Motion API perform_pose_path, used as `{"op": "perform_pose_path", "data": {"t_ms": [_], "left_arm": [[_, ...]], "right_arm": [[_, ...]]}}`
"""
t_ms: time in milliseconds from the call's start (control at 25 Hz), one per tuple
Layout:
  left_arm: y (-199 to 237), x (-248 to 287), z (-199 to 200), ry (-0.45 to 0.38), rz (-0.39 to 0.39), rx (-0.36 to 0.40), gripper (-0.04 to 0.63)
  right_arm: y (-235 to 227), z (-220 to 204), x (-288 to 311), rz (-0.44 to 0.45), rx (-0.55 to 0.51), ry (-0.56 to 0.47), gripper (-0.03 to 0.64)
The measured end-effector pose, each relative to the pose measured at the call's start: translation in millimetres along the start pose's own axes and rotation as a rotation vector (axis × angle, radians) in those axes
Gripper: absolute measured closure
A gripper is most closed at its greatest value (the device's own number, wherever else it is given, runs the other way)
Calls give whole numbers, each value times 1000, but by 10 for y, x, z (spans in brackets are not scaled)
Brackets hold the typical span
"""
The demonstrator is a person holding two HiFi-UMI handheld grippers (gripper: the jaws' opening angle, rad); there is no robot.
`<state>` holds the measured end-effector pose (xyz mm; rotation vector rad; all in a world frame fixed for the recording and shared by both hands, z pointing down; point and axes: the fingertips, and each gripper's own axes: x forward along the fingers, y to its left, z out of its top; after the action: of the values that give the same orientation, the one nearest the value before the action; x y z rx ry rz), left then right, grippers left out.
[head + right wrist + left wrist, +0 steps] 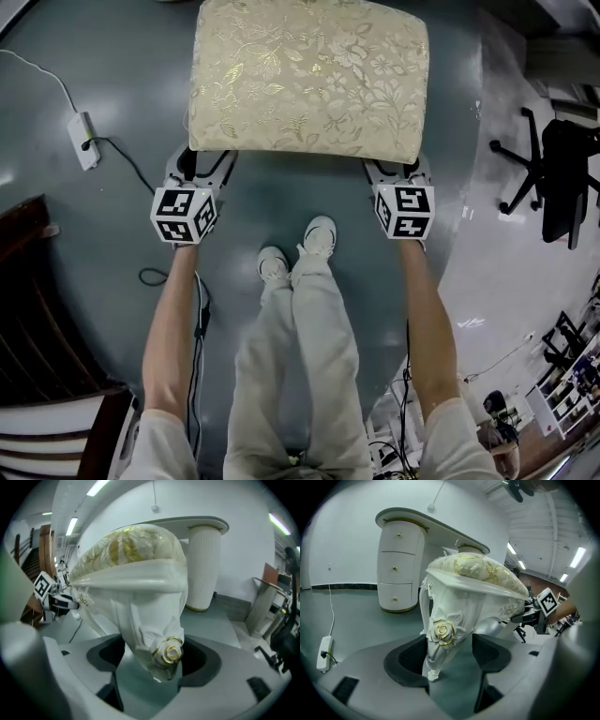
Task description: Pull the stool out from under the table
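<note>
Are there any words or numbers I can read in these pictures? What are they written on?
No words or numbers can be read anywhere.
Left cube and right cube: only black-and-white square patterns, not letters.
Stool cushion: gold flowers, no writing.
Shelves at the side of the head view: anything printed there is too small to read.

Left gripper [201, 167], right gripper [397, 173] (both unclenched).
</note>
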<state>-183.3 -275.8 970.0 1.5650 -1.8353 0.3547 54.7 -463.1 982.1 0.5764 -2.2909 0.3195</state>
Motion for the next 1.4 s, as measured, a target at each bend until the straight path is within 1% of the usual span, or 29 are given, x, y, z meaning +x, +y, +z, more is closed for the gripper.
{"op": "perform_pose_path", "data": {"t_ms": [80,120,200,280,440,560,640,760,840,920,960,1000,1120,1200,1280,1400], "left_arm": [[-8,-29,-13,1,-12,6,290],[-24,-48,-15,2,-17,6,290],[-62,-113,-9,9,-26,-1,289],[-113,-201,8,26,-32,2,289],[-272,-423,79,68,-50,18,290],[-391,-635,170,83,-53,54,290],[-456,-793,226,88,-54,58,290],[-577,-1023,342,84,-55,35,290],[-675,-1181,449,74,-53,33,290],[-780,-1352,566,62,-49,31,298],[-838,-1439,630,55,-47,29,310],[-893,-1526,697,49,-45,31,338],[-1008,-1757,918,37,-42,48,416],[-1040,-1901,1090,26,-35,50,473],[-1056,-2032,1301,13,-31,34,536],[-1153,-2171,1669,-9,-50,19,572]], "right_arm": [[72,4,-31,-10,62,2,210],[89,6,-51,-20,66,6,181],[79,5,-113,-40,50,18,185],[43,12,-214,-53,31,31,232],[71,-13,-468,-45,15,86,261],[169,-8,-717,-41,13,103,293],[252,-1,-901,-41,27,107,313],[386,73,-1176,-32,29,113,383],[477,171,-1354,-26,23,110,438],[571,312,-1524,-16,14,91,477],[610,394,-1608,-12,5,79,522],[645,480,-1691,-9,-5,67,551],[729,749,-1898,0,-18,45,616],[778,931,-2030,6,-27,39,620],[830,1128,-2178,20,-35,34,620],[886,1426,-2416,56,-60,27,620]]}}
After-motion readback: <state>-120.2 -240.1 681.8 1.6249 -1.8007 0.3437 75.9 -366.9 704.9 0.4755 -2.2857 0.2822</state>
